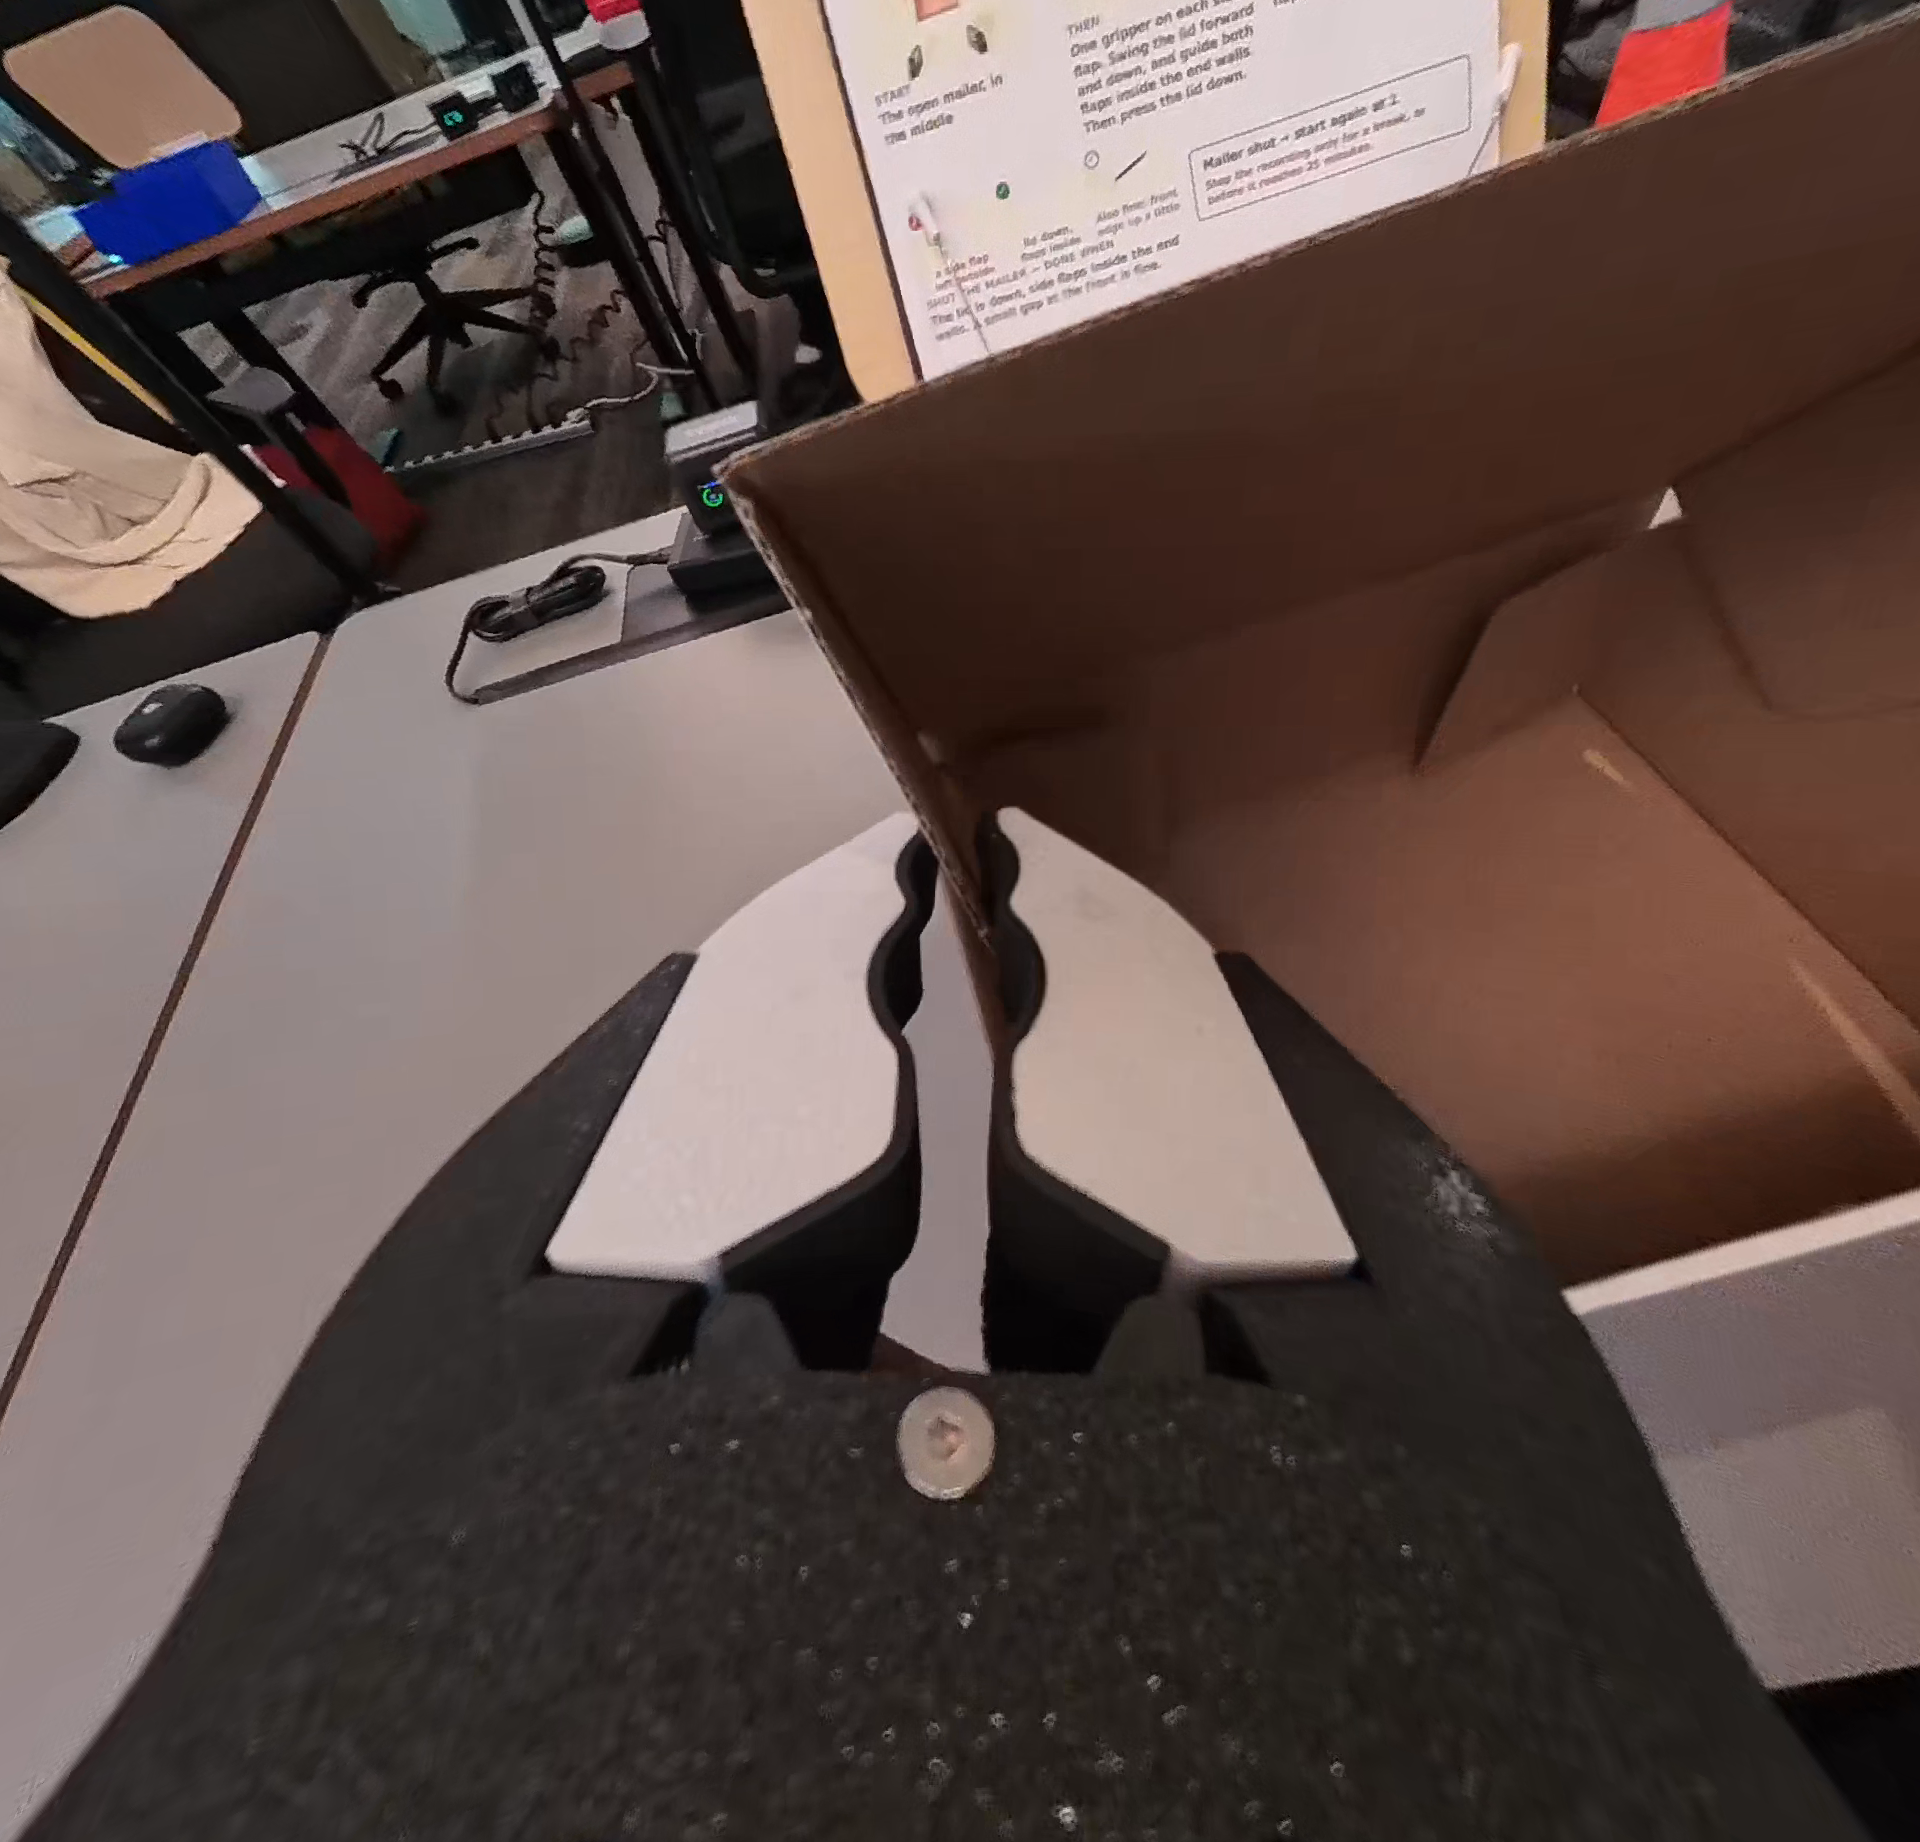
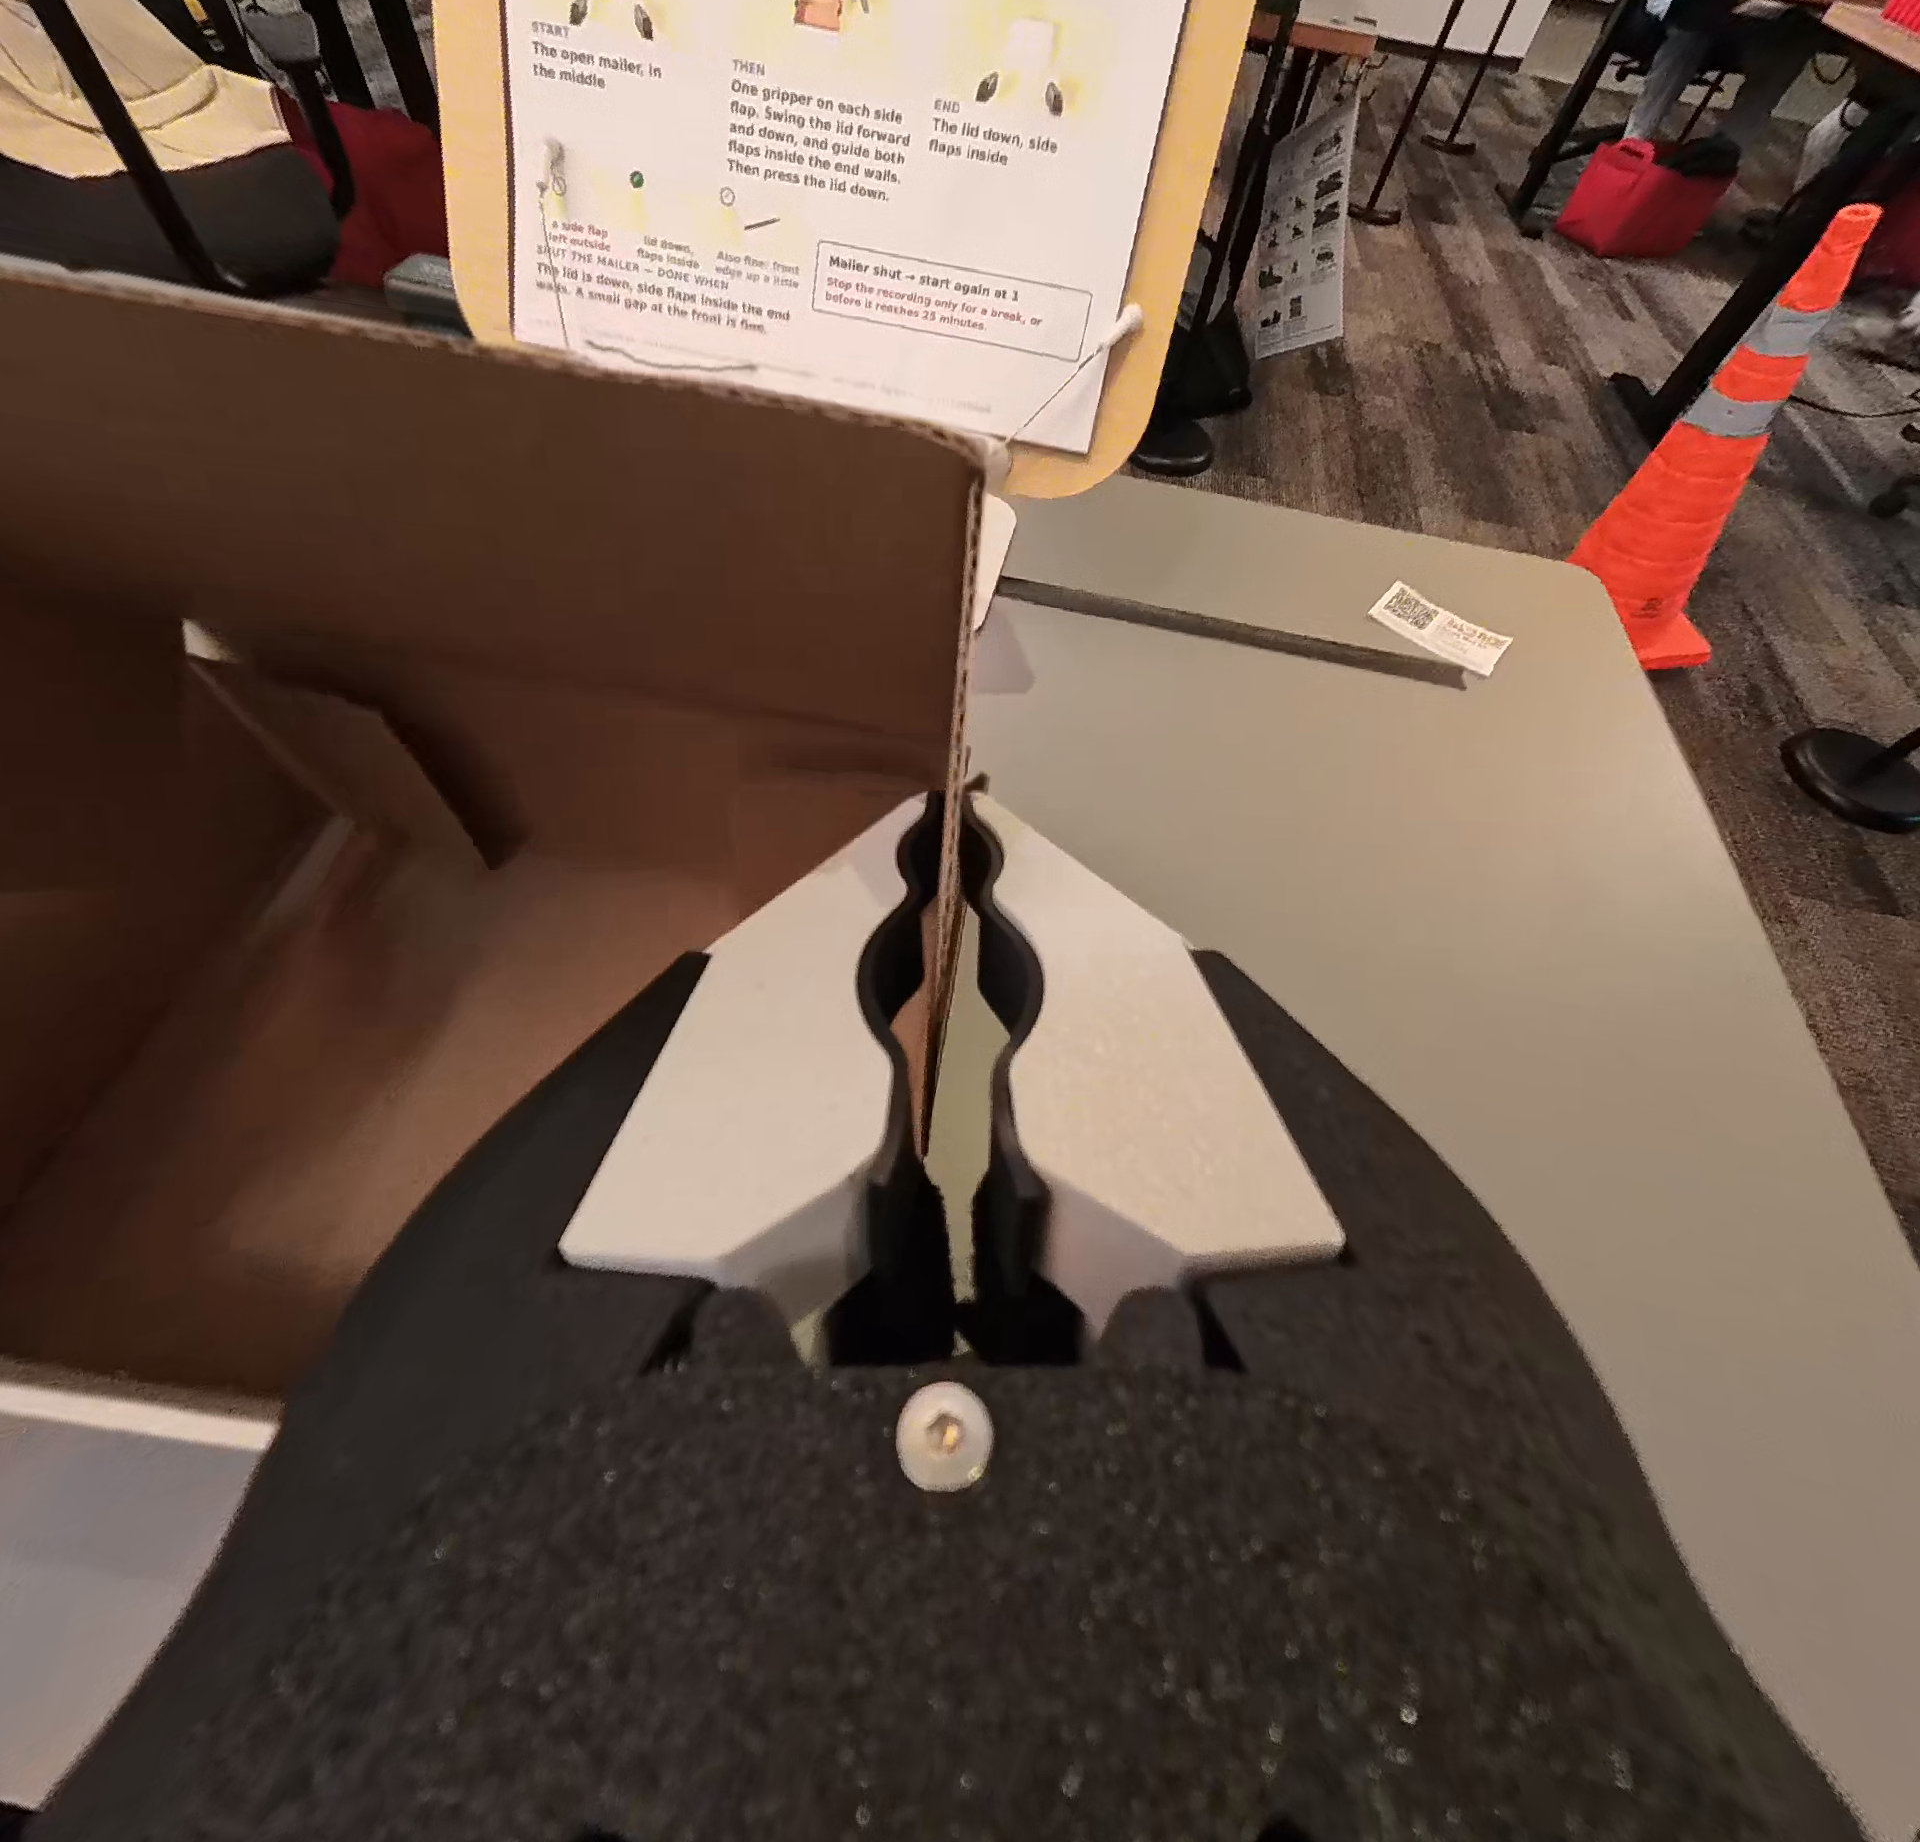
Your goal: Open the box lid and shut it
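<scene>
A brown cardboard mailer box (image 1: pixel 1507 961) stands open on the grey table, its lid (image 1: pixel 1299 421) raised upright at the back. My left gripper (image 1: pixel 961 857) is shut on the lid's left side flap (image 1: pixel 883 670), which runs edge-on between the fingers. In the right wrist view the same box (image 2: pixel 312 1013) lies to the left with its lid (image 2: pixel 468 462) up. My right gripper (image 2: pixel 954 826) is shut on the lid's right side flap (image 2: pixel 961 670), also edge-on. The box inside looks empty.
A board with an instruction sheet (image 2: pixel 831 130) stands behind the box. A black mouse (image 1: pixel 171 722), a coiled cable (image 1: pixel 530 597) and a small charger (image 1: pixel 717 535) lie on the table at left. An orange cone (image 2: pixel 1714 442) stands on the floor at right. A label (image 2: pixel 1439 626) lies on the table. The gap from one gripper's tips to the other's is roughly 30 centimeters.
</scene>
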`<state>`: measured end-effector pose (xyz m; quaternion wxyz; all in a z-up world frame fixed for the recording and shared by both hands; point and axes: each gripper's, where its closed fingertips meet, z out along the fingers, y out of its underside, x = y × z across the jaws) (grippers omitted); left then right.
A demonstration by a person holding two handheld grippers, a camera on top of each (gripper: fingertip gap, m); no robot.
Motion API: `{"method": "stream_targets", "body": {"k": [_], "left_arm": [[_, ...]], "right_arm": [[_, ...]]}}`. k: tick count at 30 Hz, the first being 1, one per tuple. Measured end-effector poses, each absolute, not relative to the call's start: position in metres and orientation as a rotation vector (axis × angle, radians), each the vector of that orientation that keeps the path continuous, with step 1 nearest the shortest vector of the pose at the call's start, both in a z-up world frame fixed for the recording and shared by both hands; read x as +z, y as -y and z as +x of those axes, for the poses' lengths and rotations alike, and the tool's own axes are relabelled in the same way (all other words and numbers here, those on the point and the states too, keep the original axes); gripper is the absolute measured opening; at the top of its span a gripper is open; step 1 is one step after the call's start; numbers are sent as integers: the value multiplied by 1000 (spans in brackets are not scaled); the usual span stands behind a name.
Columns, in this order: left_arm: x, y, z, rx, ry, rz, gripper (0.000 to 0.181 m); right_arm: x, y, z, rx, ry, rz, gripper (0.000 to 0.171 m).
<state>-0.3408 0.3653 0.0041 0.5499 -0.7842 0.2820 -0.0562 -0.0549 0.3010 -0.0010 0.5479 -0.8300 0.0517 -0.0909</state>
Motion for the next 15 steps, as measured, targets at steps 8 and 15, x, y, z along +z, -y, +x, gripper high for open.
{"method": "stream_targets", "body": {"k": [8, 15], "left_arm": [[-59, -341, -356, -123, -672, -1885, 5], [-83, -321, -356, -285, -724, -1903, 18]], "right_arm": [[-61, -283, -64, -221, -89, -2045, 2], [-82, -253, -94, 212, -16, -2067, 34]]}}
